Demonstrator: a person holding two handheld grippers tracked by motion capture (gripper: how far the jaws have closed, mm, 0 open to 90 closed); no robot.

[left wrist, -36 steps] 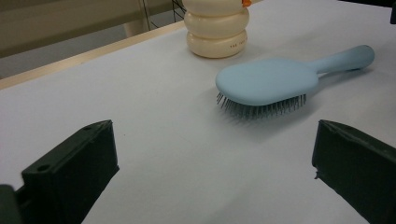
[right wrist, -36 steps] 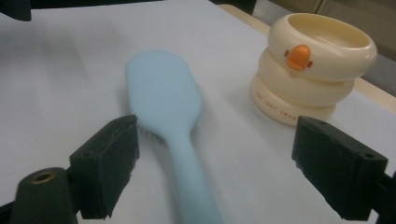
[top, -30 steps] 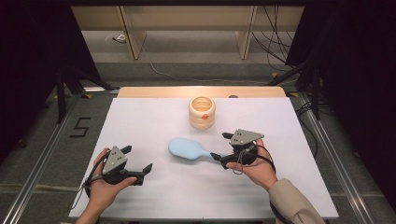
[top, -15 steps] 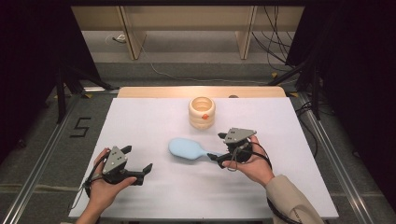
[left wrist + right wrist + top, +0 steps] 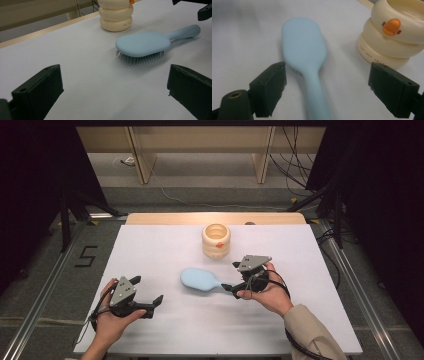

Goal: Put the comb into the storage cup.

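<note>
Jaws, right gripper (image 5: 327, 92): spread wide, one on each side of the hairbrush handle, not pressing it.
Jaws, left gripper (image 5: 115, 92): wide apart, nothing between them, low over the worktop (image 5: 165, 245).
Hairbrush (image 5: 201, 280): pale blue, bristles down, mid-worktop, handle toward the right gripper.
Cream cup (image 5: 216, 240): upright, behind the hairbrush, apart from it.
</note>
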